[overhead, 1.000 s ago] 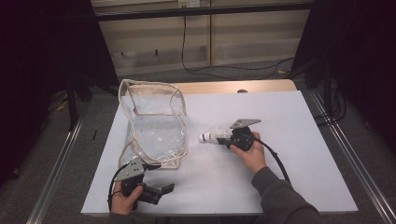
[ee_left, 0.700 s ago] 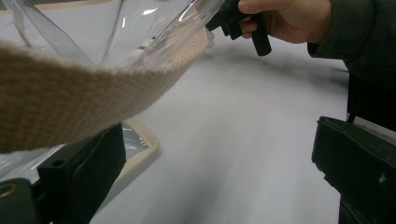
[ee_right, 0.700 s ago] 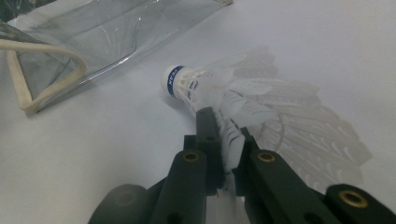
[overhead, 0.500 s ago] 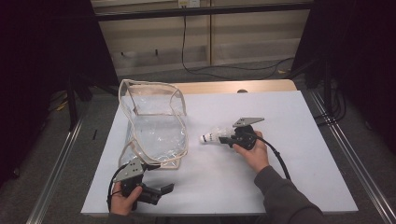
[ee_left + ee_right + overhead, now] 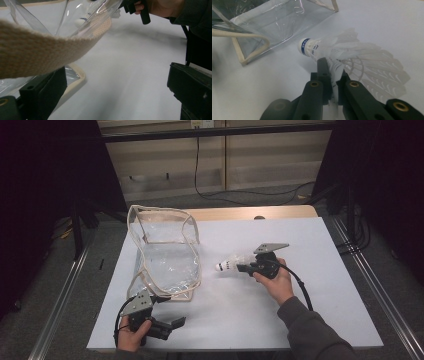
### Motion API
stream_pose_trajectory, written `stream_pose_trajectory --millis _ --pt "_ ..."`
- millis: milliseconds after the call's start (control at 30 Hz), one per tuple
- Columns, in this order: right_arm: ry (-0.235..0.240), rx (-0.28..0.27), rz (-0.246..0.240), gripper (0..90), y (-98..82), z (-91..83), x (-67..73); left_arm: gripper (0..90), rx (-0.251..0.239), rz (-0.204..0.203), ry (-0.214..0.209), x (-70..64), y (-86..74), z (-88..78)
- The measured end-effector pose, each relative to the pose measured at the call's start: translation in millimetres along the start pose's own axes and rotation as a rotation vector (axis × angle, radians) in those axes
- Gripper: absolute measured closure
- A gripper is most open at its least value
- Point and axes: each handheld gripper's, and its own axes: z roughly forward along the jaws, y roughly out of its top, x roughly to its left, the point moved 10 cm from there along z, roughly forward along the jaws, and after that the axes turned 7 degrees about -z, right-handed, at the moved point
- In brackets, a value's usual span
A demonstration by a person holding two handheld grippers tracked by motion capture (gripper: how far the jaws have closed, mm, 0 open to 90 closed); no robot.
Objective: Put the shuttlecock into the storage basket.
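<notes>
A white feather shuttlecock (image 5: 227, 265) with a blue band on its cork (image 5: 305, 47) is near the table's middle. My right gripper (image 5: 245, 268) is shut on its feathers (image 5: 332, 67), with the cork pointing toward the bag. A clear plastic bag (image 5: 165, 255) with beige trim stands open at the left. At the front left, my left gripper (image 5: 175, 322) is open just below the bag's near corner. In the left gripper view its jaws stand wide apart (image 5: 116, 82), and a beige strap (image 5: 50, 50) of the bag hangs across above the left jaw without being held.
The white table top (image 5: 300, 235) has bare room to the right and behind the right hand. A wooden edge (image 5: 250, 212) runs along the back. Metal rails (image 5: 380, 285) flank both sides, and cables trail on the floor behind.
My right gripper has shifted very slightly to the right while keeping the shuttlecock. The left hand and the bag have stayed still.
</notes>
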Motion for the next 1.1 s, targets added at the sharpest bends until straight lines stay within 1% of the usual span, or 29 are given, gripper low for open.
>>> stream_pose_trajectory --millis 333,433,600,833,1000,1100 --pt "0.008 -0.018 0.001 87.9 11.7 -11.8 1.2 2.4 -0.005 -0.005 0.0 0.3 1.4 1.1" --pt "0.007 -0.013 -0.011 87.9 14.5 -14.9 1.4 2.4 -0.005 -0.005 -0.001 0.4 1.4 1.0" --pt "0.011 -0.021 -0.005 87.9 19.8 -19.0 1.3 2.5 -0.005 -0.006 -0.001 0.3 1.4 1.0" --pt "0.016 -0.011 -0.023 87.9 27.0 -23.8 2.9 2.5 -0.007 -0.007 -0.001 0.2 1.7 1.0" --pt "0.017 -0.026 -0.031 87.8 37.0 -28.7 4.3 2.4 -0.007 -0.007 0.0 0.4 1.9 1.1" --pt "0.018 -0.025 -0.039 87.9 42.6 -31.9 4.7 2.4 -0.007 -0.006 0.001 0.5 1.9 1.2"
